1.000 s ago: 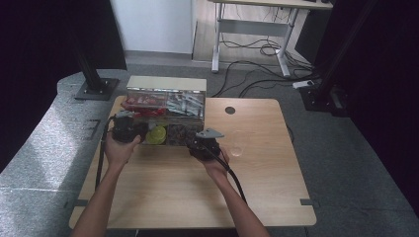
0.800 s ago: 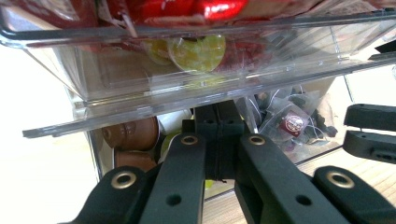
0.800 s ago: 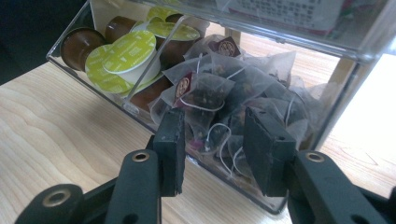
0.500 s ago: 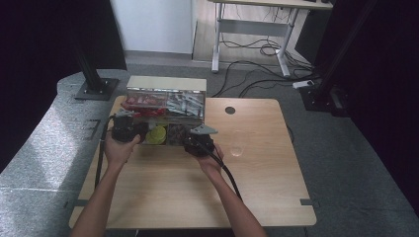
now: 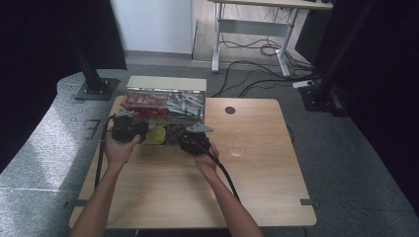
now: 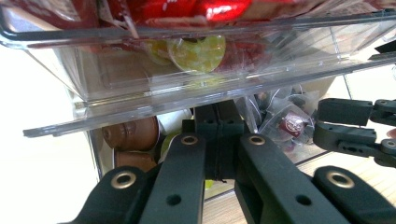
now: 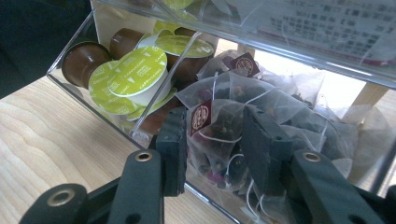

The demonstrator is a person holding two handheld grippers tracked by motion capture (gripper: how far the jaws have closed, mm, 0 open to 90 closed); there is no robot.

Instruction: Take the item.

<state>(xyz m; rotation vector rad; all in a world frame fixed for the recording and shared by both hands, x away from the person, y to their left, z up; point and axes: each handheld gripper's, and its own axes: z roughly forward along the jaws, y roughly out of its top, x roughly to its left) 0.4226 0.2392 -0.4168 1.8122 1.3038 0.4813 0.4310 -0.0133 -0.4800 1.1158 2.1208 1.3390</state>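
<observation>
A clear plastic drawer organizer [image 5: 167,94] stands at the table's far left, with red packets [image 5: 143,102] in its upper tier. Its lower drawer [image 7: 74,44] is pulled out. One compartment holds brown coffee capsules with yellow-green lids [image 7: 137,70], the other mesh tea bags [image 7: 219,116]. My right gripper [image 7: 212,140] is open at the drawer's front wall, its jaws on either side of a tagged tea bag. My left gripper [image 6: 218,135] is shut just under the upper tier, at the drawer's left end. Whether anything thin sits between its pads is hidden. The right gripper [image 6: 355,130] is also in the left gripper view.
The wooden table [image 5: 257,187] has a round cable hole [image 5: 230,110] at the back and a clear ring-shaped thing [image 5: 237,149] right of my right hand. Cables trail from both grippers towards the near edge. A desk frame and floor cables lie beyond the table.
My right gripper has moved a little to the left and in towards the open drawer. The left gripper has stayed where it was.
</observation>
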